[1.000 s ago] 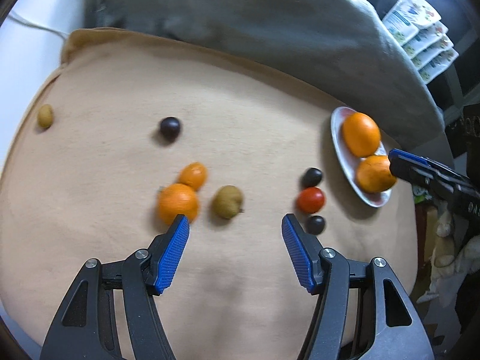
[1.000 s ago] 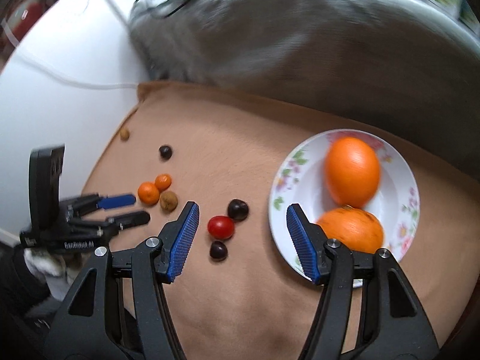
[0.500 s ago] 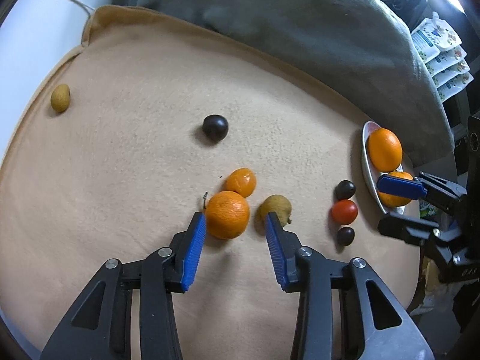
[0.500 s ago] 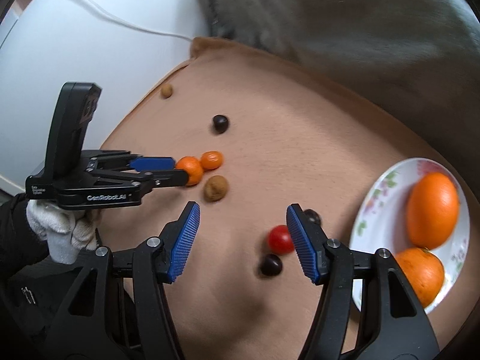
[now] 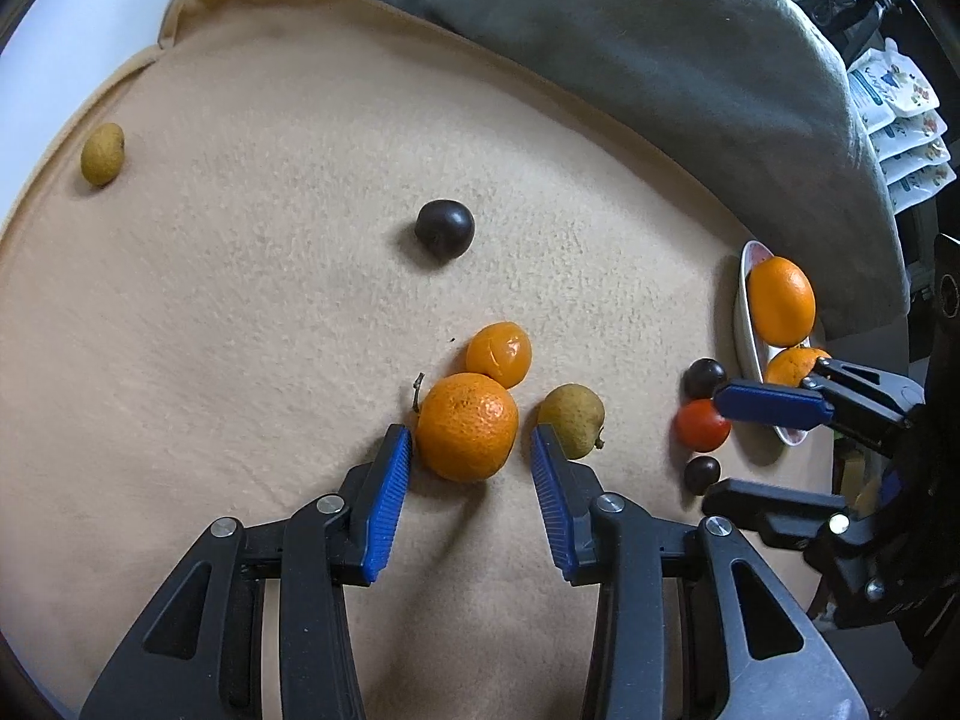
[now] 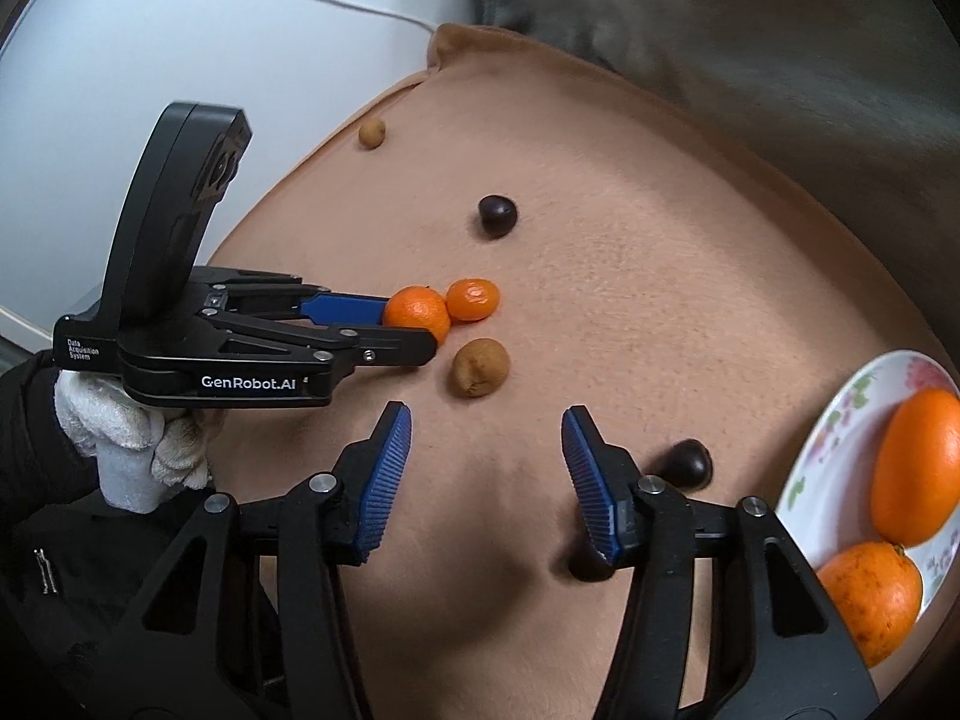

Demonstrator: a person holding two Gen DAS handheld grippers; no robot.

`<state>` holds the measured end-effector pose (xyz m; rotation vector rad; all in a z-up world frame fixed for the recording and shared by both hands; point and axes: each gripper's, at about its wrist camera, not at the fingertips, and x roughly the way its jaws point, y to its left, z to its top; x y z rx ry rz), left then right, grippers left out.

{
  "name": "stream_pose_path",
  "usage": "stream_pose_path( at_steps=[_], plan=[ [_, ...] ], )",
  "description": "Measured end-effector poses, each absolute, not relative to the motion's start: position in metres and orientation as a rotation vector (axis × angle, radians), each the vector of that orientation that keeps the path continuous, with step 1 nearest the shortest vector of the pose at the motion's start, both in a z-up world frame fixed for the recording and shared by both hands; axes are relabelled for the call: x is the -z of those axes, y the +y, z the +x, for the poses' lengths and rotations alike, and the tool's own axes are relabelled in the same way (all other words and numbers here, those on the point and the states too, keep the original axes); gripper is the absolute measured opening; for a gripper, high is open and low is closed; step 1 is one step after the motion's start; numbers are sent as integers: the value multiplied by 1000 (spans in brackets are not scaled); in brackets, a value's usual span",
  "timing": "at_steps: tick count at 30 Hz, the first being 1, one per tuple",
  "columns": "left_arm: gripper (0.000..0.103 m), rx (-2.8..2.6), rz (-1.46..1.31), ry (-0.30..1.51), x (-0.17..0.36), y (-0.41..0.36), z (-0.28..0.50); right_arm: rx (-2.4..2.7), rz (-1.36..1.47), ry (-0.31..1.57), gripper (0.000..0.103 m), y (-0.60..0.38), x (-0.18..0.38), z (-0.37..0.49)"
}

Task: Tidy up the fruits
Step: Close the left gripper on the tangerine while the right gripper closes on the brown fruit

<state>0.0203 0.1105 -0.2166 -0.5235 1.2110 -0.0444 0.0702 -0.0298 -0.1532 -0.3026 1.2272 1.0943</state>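
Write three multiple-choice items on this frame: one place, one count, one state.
1. The red tomato lies:
A. between two dark fruits
B. far from all other fruit
C. stacked on another fruit

2. Oranges on the plate:
A. one
B. two
C. three

3. The left gripper has its pads:
A. pressed on a dark fruit
B. flanking the larger mandarin, not clamped
C. nowhere near fruit

Key:
1 A, a dark fruit sits on either side of it.
2 B, two show on the plate in both views.
3 B, the jaws have just been closing, with the mandarin between them and a gap at one pad.
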Motion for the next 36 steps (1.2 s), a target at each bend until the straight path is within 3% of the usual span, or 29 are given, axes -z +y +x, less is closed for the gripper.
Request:
stream_pose_path(
  at_steps=[4,26,36],
  plan=[
    [32,44,-532,1205,217,114,18,-1114,-333,1236,52,-19,161,69],
    [32,18,-562,1186,215,129,6,-1121,-400,1268,45,16,190,77],
    [32,8,-547,1184,214,124,9,-1111,-411,1281,36,21,195,76]
  ],
)
